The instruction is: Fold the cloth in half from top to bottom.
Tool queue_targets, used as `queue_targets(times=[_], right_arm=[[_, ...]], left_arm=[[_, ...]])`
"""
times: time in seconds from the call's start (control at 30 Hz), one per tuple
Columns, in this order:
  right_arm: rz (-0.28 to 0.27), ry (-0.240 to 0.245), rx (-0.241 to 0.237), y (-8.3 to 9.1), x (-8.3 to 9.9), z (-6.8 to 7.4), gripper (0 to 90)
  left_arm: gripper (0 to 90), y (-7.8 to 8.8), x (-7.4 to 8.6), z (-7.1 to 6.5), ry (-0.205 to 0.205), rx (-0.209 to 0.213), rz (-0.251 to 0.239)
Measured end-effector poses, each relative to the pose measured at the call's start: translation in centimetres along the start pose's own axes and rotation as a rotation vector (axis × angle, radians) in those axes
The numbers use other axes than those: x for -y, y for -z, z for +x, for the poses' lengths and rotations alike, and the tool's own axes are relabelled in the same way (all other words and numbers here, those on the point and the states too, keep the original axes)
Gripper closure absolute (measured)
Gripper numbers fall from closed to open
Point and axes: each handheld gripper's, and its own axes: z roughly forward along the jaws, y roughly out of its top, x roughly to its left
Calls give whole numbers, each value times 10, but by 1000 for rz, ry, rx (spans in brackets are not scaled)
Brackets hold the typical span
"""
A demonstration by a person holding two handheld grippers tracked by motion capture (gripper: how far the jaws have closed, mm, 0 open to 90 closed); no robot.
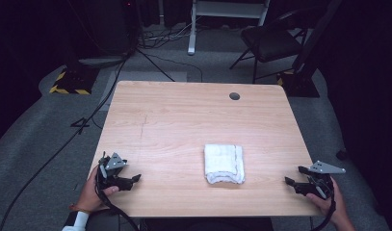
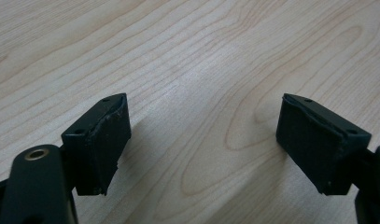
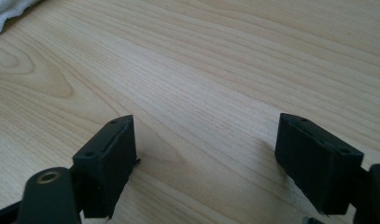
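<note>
A folded white towel [image 1: 224, 163] lies on the light wooden table [image 1: 184, 110], right of centre and towards the near edge. My left gripper [image 1: 133, 180] rests low at the near left corner, its tips pointing right at the towel. In the left gripper view this gripper [image 2: 204, 100] stands open over bare wood. My right gripper [image 1: 294, 177] sits at the near right edge with its tips pointing left. It is open too [image 3: 206, 120], nothing between its jaws, and a corner of the towel [image 3: 8, 11] shows at the upper left.
A round cable hole [image 1: 234, 96] is set in the table's far right part. On the floor beyond stand a folding chair [image 1: 270, 41], a stand base with yellow-black tape [image 1: 71, 82] and trailing cables [image 1: 87, 120].
</note>
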Motion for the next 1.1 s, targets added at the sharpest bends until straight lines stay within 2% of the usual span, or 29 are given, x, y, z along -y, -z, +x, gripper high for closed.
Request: queue_targets(times=[0.43, 1.1], right_arm=[[-1, -9, 16, 0, 0, -1, 210], [-1, -6, 14, 0, 0, -1, 210]], left_arm=[[180, 0, 0, 0, 4, 0, 0], [174, 0, -1, 0, -1, -8, 2]])
